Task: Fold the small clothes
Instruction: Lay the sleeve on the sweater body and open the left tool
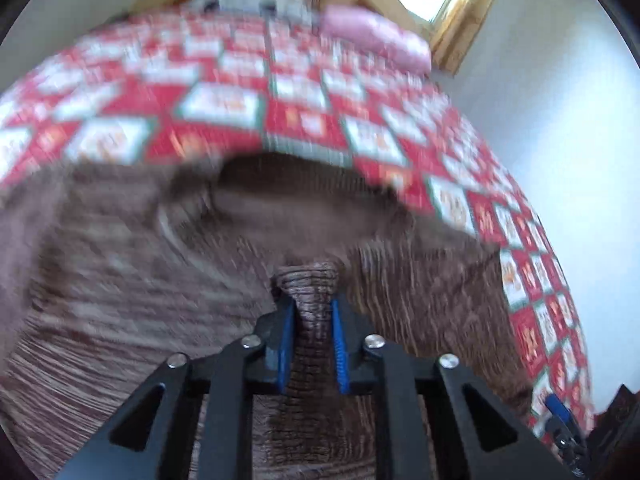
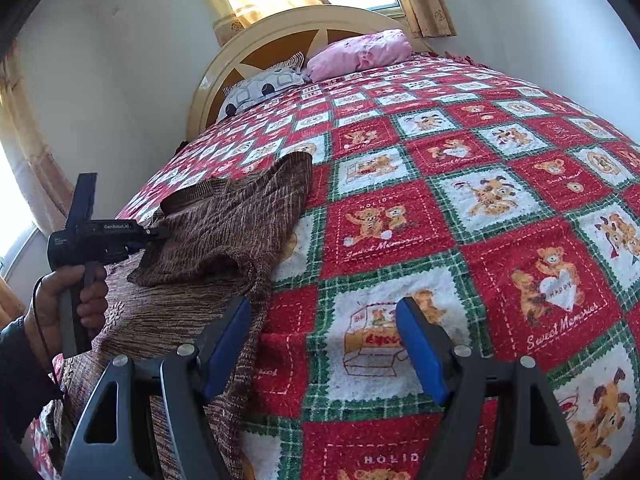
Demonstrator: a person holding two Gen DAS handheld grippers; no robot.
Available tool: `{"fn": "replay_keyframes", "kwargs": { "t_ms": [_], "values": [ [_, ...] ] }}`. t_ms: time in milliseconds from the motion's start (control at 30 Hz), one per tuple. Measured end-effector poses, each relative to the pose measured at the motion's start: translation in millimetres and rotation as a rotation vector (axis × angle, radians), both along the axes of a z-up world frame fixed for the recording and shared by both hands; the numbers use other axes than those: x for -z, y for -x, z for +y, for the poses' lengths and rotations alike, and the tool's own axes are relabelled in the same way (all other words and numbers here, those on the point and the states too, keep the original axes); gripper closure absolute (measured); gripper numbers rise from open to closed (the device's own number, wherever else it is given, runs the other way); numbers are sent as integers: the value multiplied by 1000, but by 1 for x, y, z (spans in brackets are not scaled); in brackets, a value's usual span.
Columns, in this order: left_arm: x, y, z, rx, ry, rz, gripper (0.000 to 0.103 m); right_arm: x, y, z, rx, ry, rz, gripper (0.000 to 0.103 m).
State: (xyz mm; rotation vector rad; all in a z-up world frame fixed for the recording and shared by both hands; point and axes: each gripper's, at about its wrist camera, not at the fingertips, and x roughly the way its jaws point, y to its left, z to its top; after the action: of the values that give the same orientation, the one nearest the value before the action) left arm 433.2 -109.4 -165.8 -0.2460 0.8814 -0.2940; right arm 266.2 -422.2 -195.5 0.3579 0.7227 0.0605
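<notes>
A brown knitted sweater [image 2: 224, 224] lies on the near left part of the bed, one part folded over itself. The left gripper [image 1: 313, 308] is clamped on a bunched ridge of its fabric. The right gripper [image 2: 324, 336] hovers beside the sweater's edge, jaws wide apart and empty, above the red teddy-bear bedspread [image 2: 460, 184].

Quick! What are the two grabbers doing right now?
Left hand-held gripper: closed on the brown sweater.
Right hand-held gripper: open, holding nothing, over the blanket.
</notes>
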Motion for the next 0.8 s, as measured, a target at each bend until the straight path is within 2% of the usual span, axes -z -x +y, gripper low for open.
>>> {"fn": "replay_keyframes", "kwargs": {
  "t_ms": [33, 133, 200, 267, 333, 467, 500, 567, 633, 733, 800],
  "values": [
    [-9, 8, -1, 9, -20, -71, 86, 0, 0, 0, 1, -2, 2, 28],
    [-20, 26, -7, 21, -121, -174, 86, 1, -2, -1, 1, -2, 8, 28],
    [-13, 27, -10, 22, -215, -168, 77, 1, -2, 0, 0, 2, 10, 28],
    [-2, 18, -15, -16, -357, -126, 61, 2, -3, 0, 0, 4, 11, 28],
    [5, 14, -10, -66, -433, -91, 59, 2, -3, 0, 2, -4, 11, 28],
    [0, 27, 0, -41, -344, -81, 59, 2, -3, 0, 1, -4, 10, 28],
    [2, 33, -3, -24, -370, -79, 58, 2, -3, -1, 1, -4, 10, 28],
    [13, 42, -13, -9, -505, -46, 55, 1, -2, 0, 1, 0, 7, 28],
    [14, 53, -12, 4, -502, -88, 55, -3, 2, 2, 2, 10, -11, 28],
    [15, 58, -6, -2, -482, -94, 50, -18, 11, 8, 11, 56, -57, 28],
    [16, 59, 0, -5, -446, -92, 49, -33, 9, 21, -30, 98, -86, 28]
  ]
}}
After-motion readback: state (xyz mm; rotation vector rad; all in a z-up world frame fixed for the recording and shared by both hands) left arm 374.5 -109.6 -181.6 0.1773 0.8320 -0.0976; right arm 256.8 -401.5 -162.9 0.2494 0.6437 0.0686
